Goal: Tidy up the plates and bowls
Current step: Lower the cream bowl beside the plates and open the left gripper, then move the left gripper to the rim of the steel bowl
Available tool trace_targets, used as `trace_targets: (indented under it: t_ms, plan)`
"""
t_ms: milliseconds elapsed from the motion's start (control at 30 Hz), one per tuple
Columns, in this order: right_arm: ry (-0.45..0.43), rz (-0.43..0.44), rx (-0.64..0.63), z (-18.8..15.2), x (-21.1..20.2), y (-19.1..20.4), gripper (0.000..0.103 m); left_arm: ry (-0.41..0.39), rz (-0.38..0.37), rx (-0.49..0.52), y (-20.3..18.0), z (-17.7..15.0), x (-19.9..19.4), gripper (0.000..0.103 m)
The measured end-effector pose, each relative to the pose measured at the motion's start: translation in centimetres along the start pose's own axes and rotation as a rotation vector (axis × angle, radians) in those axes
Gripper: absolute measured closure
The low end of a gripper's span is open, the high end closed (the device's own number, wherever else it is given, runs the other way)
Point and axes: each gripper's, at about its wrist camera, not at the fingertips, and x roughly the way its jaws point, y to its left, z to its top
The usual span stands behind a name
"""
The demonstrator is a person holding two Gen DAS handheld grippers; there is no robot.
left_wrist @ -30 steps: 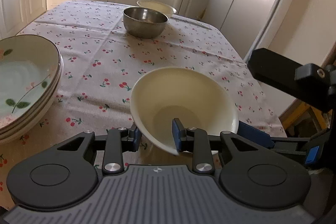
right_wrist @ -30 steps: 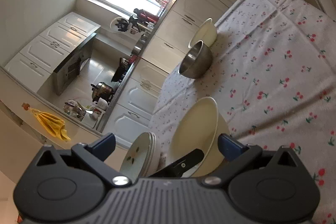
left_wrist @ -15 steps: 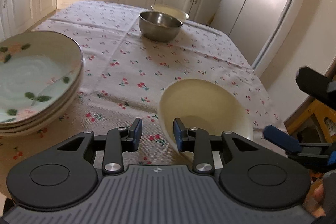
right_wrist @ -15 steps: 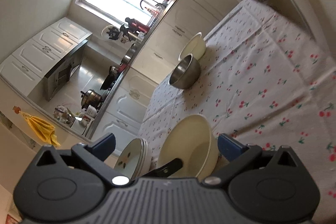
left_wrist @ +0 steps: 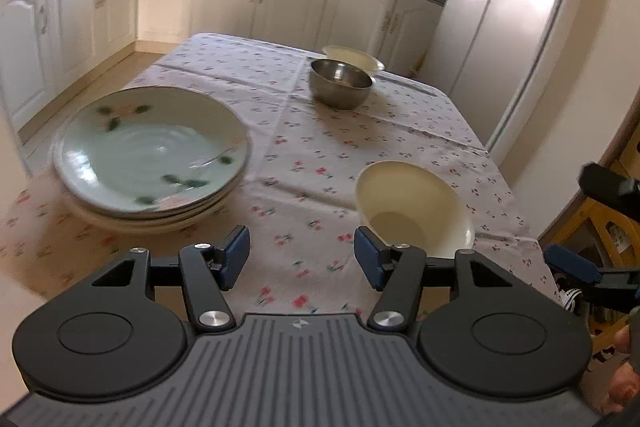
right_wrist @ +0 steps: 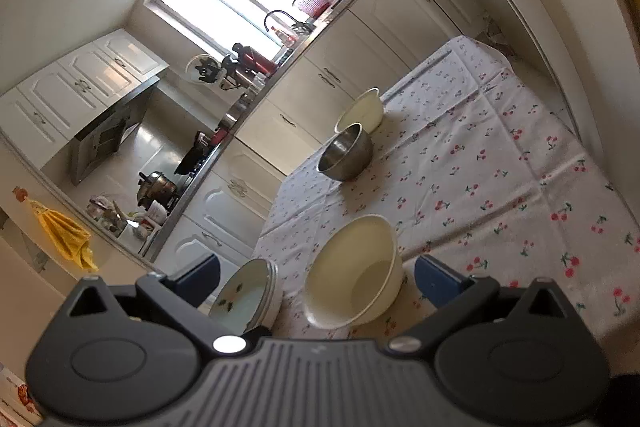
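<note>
On the surface (left_wrist: 224, 71), covered with a cherry-print cloth, a stack of green-glazed floral plates (left_wrist: 154, 151) sits at about 9 o'clock in the left wrist view, and by the look of it the plates are already gathered into one pile. The bowls are not: a cream bowl (left_wrist: 412, 207) stands alone at about 3 o'clock, near the table's edge, while a steel bowl (left_wrist: 340, 83) and a second cream bowl (left_wrist: 352, 57) just behind it wait at about 12 o'clock, well apart from the near one. The left hand-held gripper (left_wrist: 302, 255) hovers above bare cloth with its jaws opening; nothing lies between them, and the near cream bowl is just off its right finger, free and resting on the cloth. The right hand-held gripper (right_wrist: 316, 279) has its jaws spread wide and holds nothing; the near cream bowl (right_wrist: 354, 277) and the plate stack (right_wrist: 248, 293) show between its fingers but farther off. I judge the task roughly half done, with nesting or grouping the three bowls left.
</note>
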Motion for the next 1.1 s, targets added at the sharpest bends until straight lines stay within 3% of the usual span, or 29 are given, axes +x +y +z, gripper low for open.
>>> trace_targets:
  t_ms: [333, 667, 800, 1100]
  plan:
    - [0.015, -0.077, -0.046, -0.4, -3.0, 1.4, 0.0, -0.06, 0.076, -0.047, 1.5, 1.5, -4.3, 0.018]
    - [0.064, -0.094, -0.133, 3.0, -3.7, 3.6, 0.0, -0.141, 0.102, -0.066, 2.2, 8.0, -6.0, 0.021]
    - [0.037, -0.069, -0.147, 5.5, -3.1, 4.0, 0.0, -0.174, 0.098, -0.039, 1.6, 10.8, -4.7, 0.02]
    - [-0.031, 0.016, -0.076, 11.7, 2.6, 2.9, 0.0, -0.114, 0.042, -0.048, 0.0, 15.6, 4.6, 0.019]
